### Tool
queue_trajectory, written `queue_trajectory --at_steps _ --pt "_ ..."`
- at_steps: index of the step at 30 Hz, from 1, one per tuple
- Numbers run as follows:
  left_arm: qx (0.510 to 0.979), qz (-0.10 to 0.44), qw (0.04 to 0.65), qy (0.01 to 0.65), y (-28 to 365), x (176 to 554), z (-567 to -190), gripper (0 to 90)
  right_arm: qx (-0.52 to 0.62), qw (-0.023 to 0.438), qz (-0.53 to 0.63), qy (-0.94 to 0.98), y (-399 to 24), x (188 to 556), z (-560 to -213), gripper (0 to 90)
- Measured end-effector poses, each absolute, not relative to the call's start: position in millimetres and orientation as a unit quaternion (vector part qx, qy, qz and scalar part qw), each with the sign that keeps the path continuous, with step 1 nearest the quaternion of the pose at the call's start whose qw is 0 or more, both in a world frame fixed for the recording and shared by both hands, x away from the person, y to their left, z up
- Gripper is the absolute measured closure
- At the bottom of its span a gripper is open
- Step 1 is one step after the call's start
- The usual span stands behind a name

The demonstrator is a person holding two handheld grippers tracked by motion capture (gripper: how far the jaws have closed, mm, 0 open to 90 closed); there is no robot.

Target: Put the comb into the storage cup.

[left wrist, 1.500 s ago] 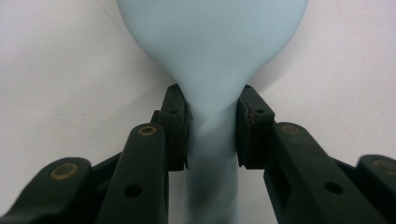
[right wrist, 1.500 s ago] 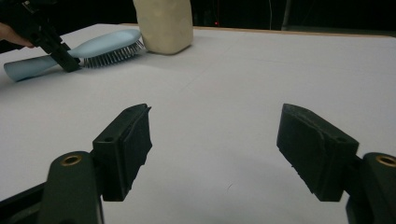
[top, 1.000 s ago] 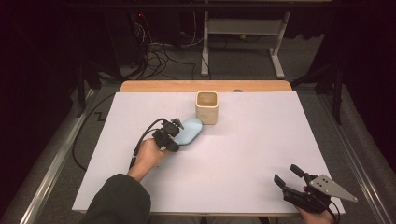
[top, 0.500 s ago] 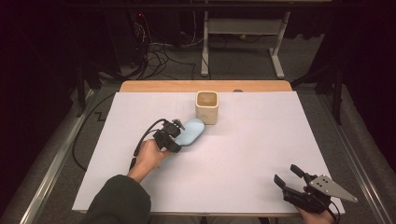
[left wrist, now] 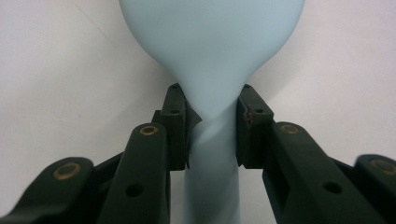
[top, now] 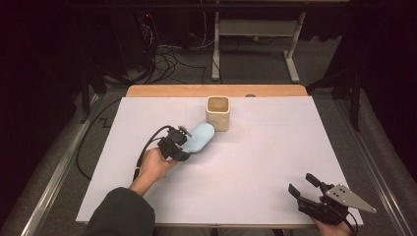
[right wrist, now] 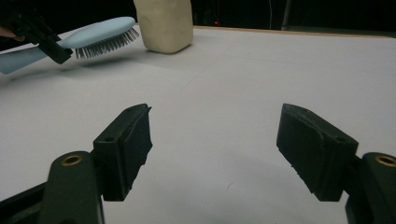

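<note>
High view: the left gripper (top: 183, 142) holds a light-blue brush (top: 199, 137) just beside the cup (top: 218, 112), low over the white table (top: 255, 162). Left gripper view: the jaws are clamped on the narrow neck of the brush (left wrist: 212, 56), where the handle meets the head. Right gripper view: the brush (right wrist: 93, 35) hangs bristles down, clear of the surface. The right gripper (top: 304, 186) rests well apart near the table's front edge, jaws wide apart on nothing. The brush is probably light, rigid plastic with a smooth, possibly slippery shell; the neck is the correct hold, since the waist resists sliding. Avoid gripping the bristles, which flex.
</note>
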State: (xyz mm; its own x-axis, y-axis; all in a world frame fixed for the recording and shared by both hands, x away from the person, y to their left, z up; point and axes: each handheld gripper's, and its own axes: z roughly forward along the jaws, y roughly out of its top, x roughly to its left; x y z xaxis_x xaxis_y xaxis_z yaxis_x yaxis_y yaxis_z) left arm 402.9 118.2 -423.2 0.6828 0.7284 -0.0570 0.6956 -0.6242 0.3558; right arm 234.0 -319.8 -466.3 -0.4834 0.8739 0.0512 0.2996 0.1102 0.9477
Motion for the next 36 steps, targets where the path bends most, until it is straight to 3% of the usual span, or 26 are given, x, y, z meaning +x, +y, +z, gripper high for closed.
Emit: queue_trajectory --at_steps 36 --pt "0.885 0.034 0.297 0.356 134 363 -406 69.7 0.424 0.28 0.511 0.693 -318 235 -467 26.4"
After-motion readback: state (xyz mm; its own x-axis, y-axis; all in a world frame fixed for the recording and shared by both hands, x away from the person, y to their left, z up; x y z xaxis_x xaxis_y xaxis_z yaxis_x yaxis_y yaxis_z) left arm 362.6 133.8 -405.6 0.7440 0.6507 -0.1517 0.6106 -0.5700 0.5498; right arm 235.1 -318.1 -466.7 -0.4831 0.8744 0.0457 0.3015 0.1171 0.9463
